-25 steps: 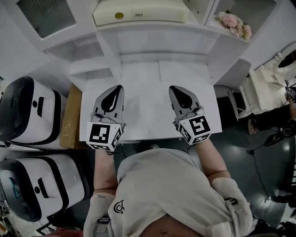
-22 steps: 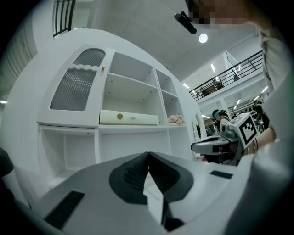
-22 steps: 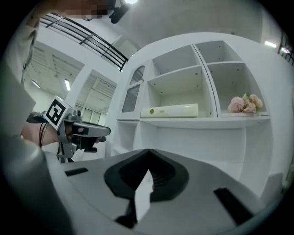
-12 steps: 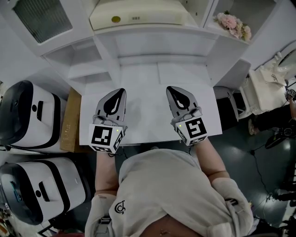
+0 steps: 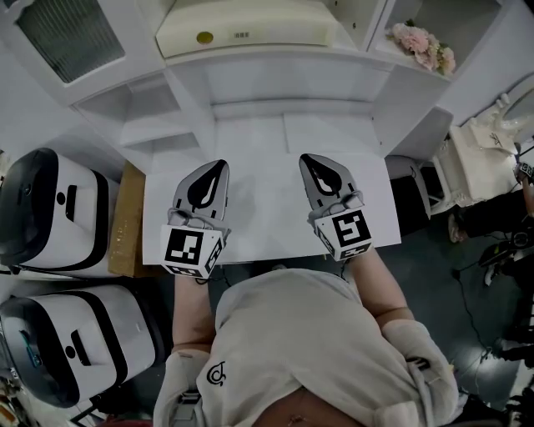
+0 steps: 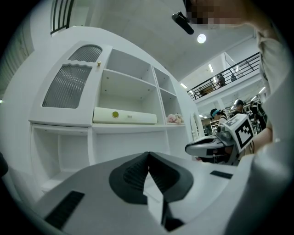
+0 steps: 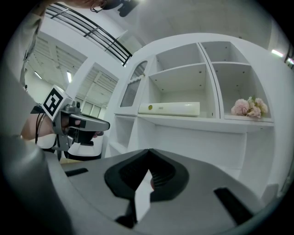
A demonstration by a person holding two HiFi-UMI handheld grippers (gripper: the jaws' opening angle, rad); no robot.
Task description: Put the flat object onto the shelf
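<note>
Print (image 5: 243, 35) on flat object (image 5: 279, 23) unreadable

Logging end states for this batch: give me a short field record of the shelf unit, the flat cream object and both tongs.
flat object: cream, long, lying flat on the shelf
next compartment to the right: pink flowers
left tongs: shut, empty, over the desktop
right tongs: shut, empty, beside the left tongs and apart from them
task state: flat object appears already placed; neither tongs touch it

Two claws (image 5: 215, 167) (image 5: 310, 163), one flat object (image 5: 242, 29), perhaps one bouquet (image 5: 425, 43).
</note>
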